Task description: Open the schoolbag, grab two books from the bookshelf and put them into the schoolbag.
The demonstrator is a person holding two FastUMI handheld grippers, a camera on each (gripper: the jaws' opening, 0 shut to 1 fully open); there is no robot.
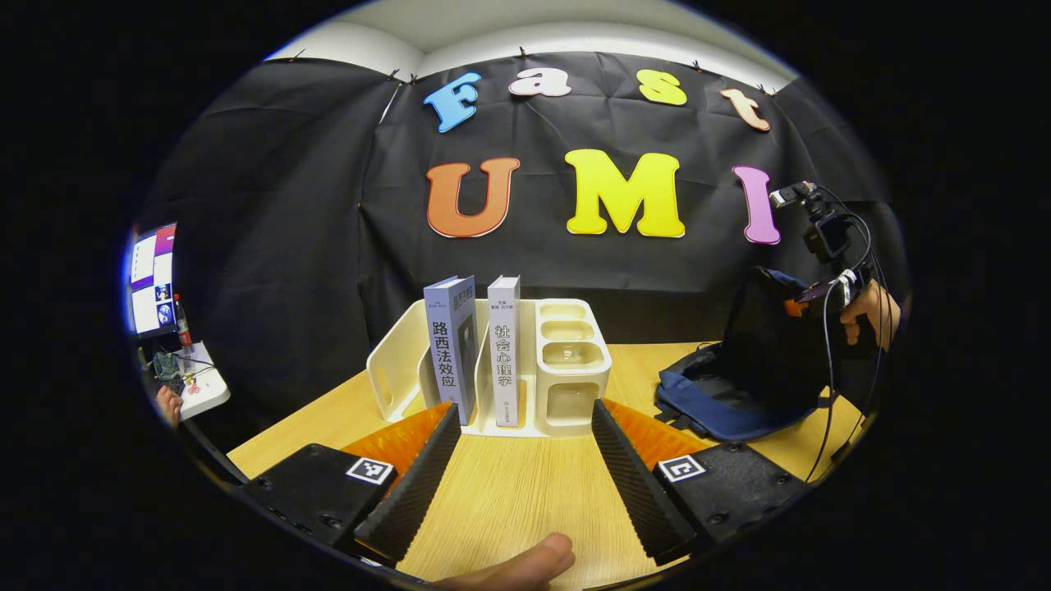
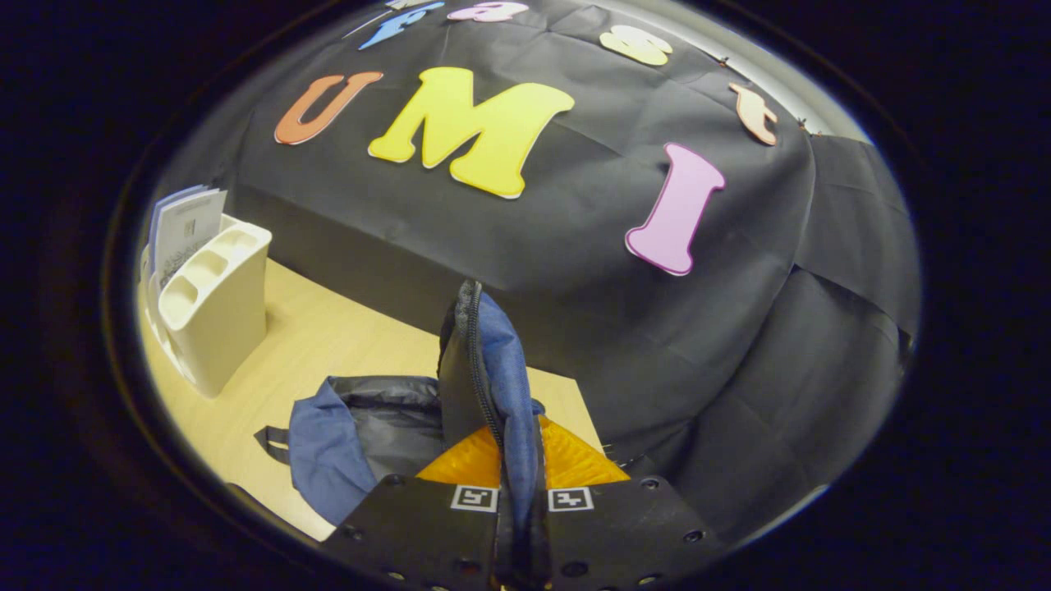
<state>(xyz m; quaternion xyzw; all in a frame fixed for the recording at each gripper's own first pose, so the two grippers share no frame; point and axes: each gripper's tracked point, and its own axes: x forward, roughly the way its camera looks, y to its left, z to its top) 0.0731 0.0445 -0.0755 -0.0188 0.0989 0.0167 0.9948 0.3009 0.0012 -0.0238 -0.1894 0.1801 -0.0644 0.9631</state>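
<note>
Our left gripper (image 1: 519, 447) is spread wide before the two books (image 1: 474, 349) standing upright in the shelf (image 1: 566, 361), stiff and likely weighty, best pinched across the spine, while the right gripper (image 2: 519, 492) pinches the limp bag (image 2: 493, 369) flap up.

You face a black cloth wall (image 1: 271, 246), white ceiling (image 1: 460, 41) above it, light wood desk (image 1: 509, 501) below, lit monitor (image 1: 152, 279) and small white table (image 1: 201, 386) at far left.
</note>
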